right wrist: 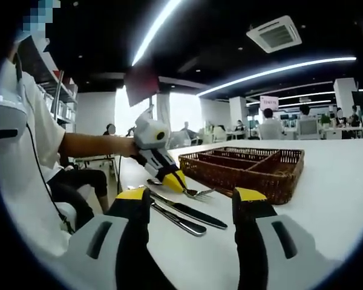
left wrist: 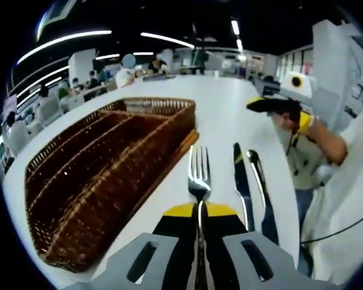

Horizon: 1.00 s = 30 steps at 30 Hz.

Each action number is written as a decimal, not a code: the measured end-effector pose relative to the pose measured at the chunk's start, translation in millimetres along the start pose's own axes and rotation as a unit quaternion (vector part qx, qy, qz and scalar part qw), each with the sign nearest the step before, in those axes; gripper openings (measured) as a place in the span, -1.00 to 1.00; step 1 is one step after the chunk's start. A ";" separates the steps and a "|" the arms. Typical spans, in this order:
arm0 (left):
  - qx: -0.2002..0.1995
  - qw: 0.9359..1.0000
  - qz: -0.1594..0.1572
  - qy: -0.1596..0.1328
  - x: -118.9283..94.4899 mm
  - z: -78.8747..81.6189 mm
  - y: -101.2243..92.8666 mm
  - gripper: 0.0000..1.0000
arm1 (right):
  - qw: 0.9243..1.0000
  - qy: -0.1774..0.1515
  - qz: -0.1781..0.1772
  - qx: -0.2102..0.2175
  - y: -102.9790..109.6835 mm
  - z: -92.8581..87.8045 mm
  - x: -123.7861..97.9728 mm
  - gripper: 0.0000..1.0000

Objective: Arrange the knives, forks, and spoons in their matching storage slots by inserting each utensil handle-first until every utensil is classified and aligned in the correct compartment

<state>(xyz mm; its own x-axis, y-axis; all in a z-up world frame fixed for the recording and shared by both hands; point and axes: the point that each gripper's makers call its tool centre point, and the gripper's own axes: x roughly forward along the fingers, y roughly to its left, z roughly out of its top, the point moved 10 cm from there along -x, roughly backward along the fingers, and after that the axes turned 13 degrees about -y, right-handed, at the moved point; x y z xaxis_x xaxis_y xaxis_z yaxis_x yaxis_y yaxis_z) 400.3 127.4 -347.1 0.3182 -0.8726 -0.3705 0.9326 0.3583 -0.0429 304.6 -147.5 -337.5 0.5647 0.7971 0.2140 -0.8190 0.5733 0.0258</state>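
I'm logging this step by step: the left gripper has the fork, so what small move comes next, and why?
Probably lift the fork off the table and swing it toward the wicker tray: the left gripper is shut on its handle, and the compartments look empty.

left gripper (left wrist: 199, 241): grey jaws, black pads, yellow tips | right gripper (right wrist: 192, 205): showing the same colours | person (right wrist: 24, 151): wearing white short-sleeved shirt at 9 o'clock, black cable trailing
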 end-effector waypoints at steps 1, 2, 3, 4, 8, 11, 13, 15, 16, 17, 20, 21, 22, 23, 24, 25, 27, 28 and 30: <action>0.000 1.000 0.001 -0.001 0.0 -0.1 0.2 -0.95 | 1.000 0.000 0.000 0.002 0.0 -0.3 0.0 0.14; -0.002 1.000 0.000 0.000 -0.1 -1.1 1.1 -0.95 | 1.000 -0.001 -0.001 0.002 0.0 -0.4 0.0 0.14; -0.001 1.000 -0.001 0.000 -0.1 -1.8 0.5 -0.95 | 1.000 0.000 -0.001 0.002 0.1 -0.7 -0.2 0.14; 0.001 1.000 -0.001 0.000 0.1 -2.6 0.2 -0.95 | 1.000 0.000 -0.001 0.002 0.3 -1.1 -0.3 0.14; 0.007 1.000 -0.006 -0.002 -0.7 -3.0 0.6 -0.94 | 1.000 0.003 -0.003 0.001 0.2 -2.5 -0.7 0.14; 0.000 1.000 -0.013 -0.009 -0.6 -4.2 1.0 -0.94 | 1.000 0.003 -0.003 0.002 0.2 -2.7 -0.4 0.14; 0.001 1.000 -0.013 -0.016 -0.5 -5.2 0.8 -0.93 | 1.000 0.004 -0.003 0.001 0.4 -3.0 -0.3 0.14; 0.001 1.000 -0.017 -0.017 -0.4 -5.2 0.1 -0.89 | 1.000 0.005 -0.003 0.003 0.4 -3.3 -0.3 0.14; 0.002 1.000 -0.019 -0.020 -0.4 -5.5 -0.6 -0.87 | 1.000 0.004 -0.003 0.002 0.5 -3.2 -0.4 0.14; 0.003 1.000 -0.020 -0.021 -0.4 -5.7 -0.8 -0.85 | 1.000 0.004 -0.003 0.002 0.6 -3.2 -0.4 0.14; 0.023 0.999 -0.020 -0.027 -2.3 -7.7 -0.6 -0.76 | 1.000 0.004 -0.003 0.003 1.0 -3.3 -0.7 0.14; 0.025 0.999 -0.019 -0.029 -3.2 -8.3 -0.1 -0.74 | 1.000 0.004 -0.003 0.004 1.1 -3.4 -0.7 0.14; 0.026 0.999 -0.018 -0.029 -3.5 -8.7 0.3 -0.72 | 1.000 0.004 -0.003 0.004 1.1 -3.4 -0.8 0.14; 0.024 0.999 -0.016 -0.032 -3.8 -9.7 1.0 -0.69 | 1.000 0.005 -0.003 0.003 1.3 -3.6 -1.0 0.14; 0.021 0.999 -0.016 -0.035 -3.8 -10.8 0.9 -0.69 | 1.000 0.005 -0.004 0.003 1.5 -3.8 -1.1 0.14; 0.021 0.999 -0.014 -0.040 -5.3 -11.6 0.6 -0.69 | 1.000 0.005 -0.004 0.003 1.7 -3.8 -1.1 0.14; 0.022 0.998 -0.012 -0.056 -7.2 -13.3 0.2 -0.70 | 1.000 0.005 -0.004 0.002 1.8 -3.6 -1.1 0.14; 0.022 0.998 -0.011 -0.062 -7.1 -14.9 0.4 -0.76 | 1.000 0.005 -0.004 0.001 2.0 -3.4 -1.1 0.14; 0.031 0.997 -0.017 -0.068 -8.6 -17.3 0.2 -0.93 | 1.000 0.006 -0.004 0.001 2.1 -3.5 -1.2 0.14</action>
<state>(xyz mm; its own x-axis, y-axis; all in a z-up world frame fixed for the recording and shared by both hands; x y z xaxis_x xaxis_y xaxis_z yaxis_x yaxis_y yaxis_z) 394.8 140.7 -360.1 0.3021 -0.9223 -0.2408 0.9507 0.3101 0.0052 302.5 -146.6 -341.2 0.5725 0.7947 0.2018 -0.8144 0.5796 0.0285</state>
